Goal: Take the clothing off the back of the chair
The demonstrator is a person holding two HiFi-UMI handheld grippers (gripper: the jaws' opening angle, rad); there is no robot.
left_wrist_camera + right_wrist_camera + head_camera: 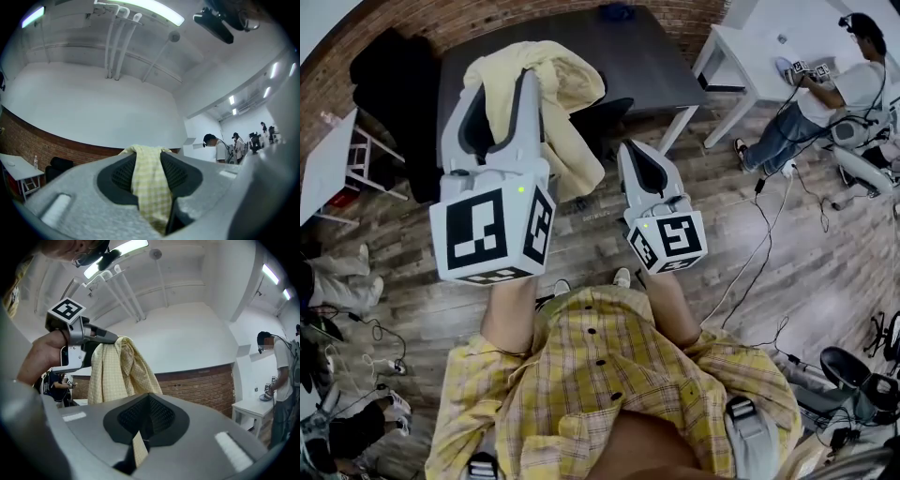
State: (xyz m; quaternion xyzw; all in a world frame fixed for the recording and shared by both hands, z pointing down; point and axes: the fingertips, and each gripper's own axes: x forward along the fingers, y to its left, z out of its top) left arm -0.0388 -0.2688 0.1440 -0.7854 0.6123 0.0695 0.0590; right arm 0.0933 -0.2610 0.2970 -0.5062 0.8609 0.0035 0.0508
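Shirt [567, 84] | left claw [148, 161] clamped on it | right claw [149, 401] pinching a sliver | chair [614, 111] mostly hidden behind

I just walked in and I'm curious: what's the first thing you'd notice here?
A yellow checked shirt dangles in the middle, pinched in the left tongs near a dark chair. The right tongs, just beside, are shut on a thin strip of the same cloth. Far off at the top right of the head view, a person works at a white table.
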